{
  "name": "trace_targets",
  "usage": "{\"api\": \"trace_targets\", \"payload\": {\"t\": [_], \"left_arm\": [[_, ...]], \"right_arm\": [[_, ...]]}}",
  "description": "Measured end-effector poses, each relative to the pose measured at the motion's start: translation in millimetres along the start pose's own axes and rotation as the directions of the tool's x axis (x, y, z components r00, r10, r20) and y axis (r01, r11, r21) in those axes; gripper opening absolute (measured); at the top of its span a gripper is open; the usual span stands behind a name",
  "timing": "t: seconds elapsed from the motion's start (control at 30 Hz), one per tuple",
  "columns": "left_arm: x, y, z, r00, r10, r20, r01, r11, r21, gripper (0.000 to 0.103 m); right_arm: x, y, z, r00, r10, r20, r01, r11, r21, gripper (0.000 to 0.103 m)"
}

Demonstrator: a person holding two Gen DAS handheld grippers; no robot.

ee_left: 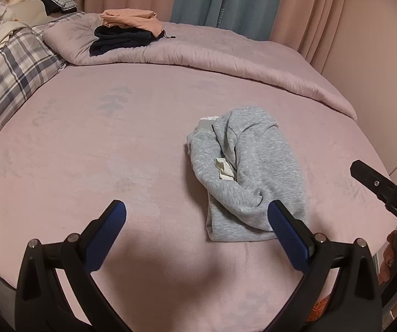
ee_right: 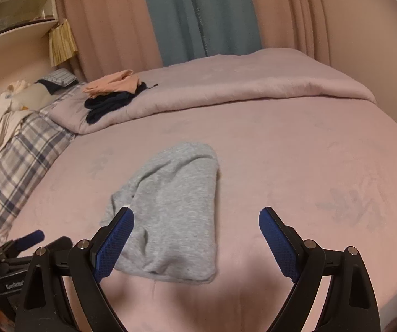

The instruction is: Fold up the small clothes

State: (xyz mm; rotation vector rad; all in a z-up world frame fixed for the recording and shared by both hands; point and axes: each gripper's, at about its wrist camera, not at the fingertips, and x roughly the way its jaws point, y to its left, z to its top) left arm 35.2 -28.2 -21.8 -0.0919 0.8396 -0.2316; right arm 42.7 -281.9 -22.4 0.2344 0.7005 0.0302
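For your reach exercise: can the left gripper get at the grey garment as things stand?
Probably yes: the left gripper is open, and the grey garment lies just ahead on the pink sheet, nothing between.

A crumpled garment [ee_left: 248,171] lies on the bed [ee_left: 115,152], ahead of the left claw [ee_left: 197,218] toward its right finger, ahead-left of the right claw [ee_right: 196,221]. Stacked clothes [ee_left: 126,31] sit on a quilt [ee_left: 226,55] far behind.

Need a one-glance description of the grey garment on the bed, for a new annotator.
Start at the big pink bed sheet. Near its middle, ahead of both grippers, lies a crumpled heather-grey fleece garment with a white tag showing. The folded peach and navy clothes sit apart on the rolled quilt behind; only this one is grey and unfolded.
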Motion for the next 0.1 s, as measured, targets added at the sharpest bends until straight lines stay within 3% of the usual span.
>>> {"api": "trace_targets", "payload": {"t": [0.1], "left_arm": [[-2.5, -0.1, -0.3, 1.0, -0.01, 0.004, 0.01, 1.0, -0.001, 0.102]], "right_arm": [[-0.1, -0.9, -1.0, 1.0, -0.008, -0.001, 0.008, 1.0, 0.005, 0.092]]}}
